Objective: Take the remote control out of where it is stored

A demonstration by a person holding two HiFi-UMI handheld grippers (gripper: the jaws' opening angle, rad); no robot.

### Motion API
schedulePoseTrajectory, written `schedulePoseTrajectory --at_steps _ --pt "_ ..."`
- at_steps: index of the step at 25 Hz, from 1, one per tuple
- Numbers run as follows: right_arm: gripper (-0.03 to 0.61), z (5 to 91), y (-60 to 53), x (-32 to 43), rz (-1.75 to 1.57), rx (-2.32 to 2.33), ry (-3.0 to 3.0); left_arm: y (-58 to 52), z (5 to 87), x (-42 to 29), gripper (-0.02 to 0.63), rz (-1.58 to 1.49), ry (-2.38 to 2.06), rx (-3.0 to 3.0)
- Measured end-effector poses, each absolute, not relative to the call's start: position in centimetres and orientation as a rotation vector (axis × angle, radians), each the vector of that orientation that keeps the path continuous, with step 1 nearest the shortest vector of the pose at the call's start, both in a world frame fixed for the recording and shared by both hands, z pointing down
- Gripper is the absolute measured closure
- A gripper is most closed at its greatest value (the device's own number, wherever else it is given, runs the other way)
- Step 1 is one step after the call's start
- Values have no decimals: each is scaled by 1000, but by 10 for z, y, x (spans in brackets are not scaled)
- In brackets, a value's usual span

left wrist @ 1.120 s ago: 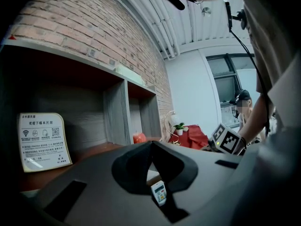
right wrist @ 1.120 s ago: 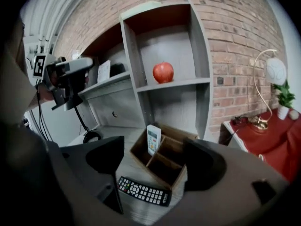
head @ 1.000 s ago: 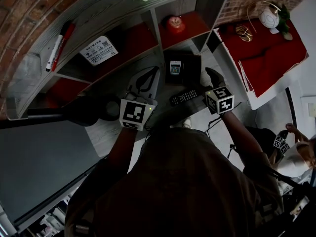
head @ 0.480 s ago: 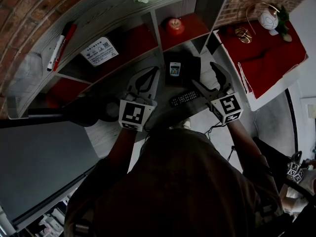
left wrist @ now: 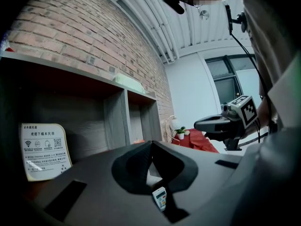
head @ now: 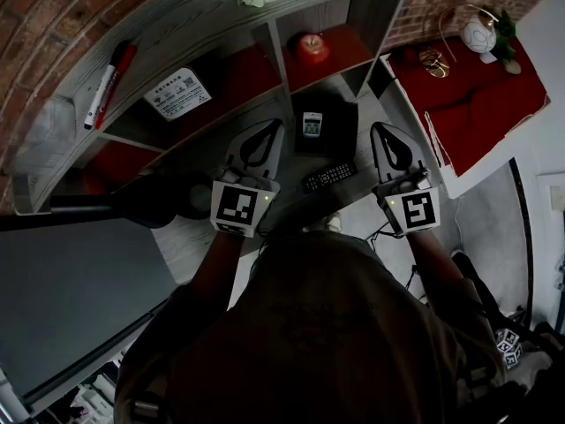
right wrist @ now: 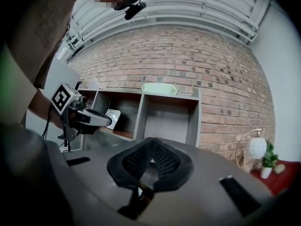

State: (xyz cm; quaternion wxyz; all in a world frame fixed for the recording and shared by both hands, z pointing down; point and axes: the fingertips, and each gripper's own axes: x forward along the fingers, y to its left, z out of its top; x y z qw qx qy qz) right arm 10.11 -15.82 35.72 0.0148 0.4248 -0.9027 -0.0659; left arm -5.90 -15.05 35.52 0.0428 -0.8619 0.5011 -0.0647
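Lying flat on the grey tabletop (head: 190,237), the black remote control (head: 329,176) sits outside the dark box (head: 334,135), just beside the box's edge nearest the person, and neither gripper touches it. A small white remote (head: 312,123) stands inside that box. The left gripper (head: 276,127) hangs to the left of the box, its jaws drawn together at the tips with nothing between them. The right gripper (head: 380,131) hangs to the right of the box and apart from it; its jaws have just been closing and now meet tip to tip, empty. Beyond the box stands the shelf unit (head: 274,38), with a red apple (head: 312,44) in the compartment directly behind the box.
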Motion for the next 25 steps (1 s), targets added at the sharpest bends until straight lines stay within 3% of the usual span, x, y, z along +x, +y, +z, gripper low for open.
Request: schedulePoseTrajectory --at_steps 25 --pt "566 369 -142 105 -162 1306 -2807 -144 367 -63 601 -213 1552 -2647"
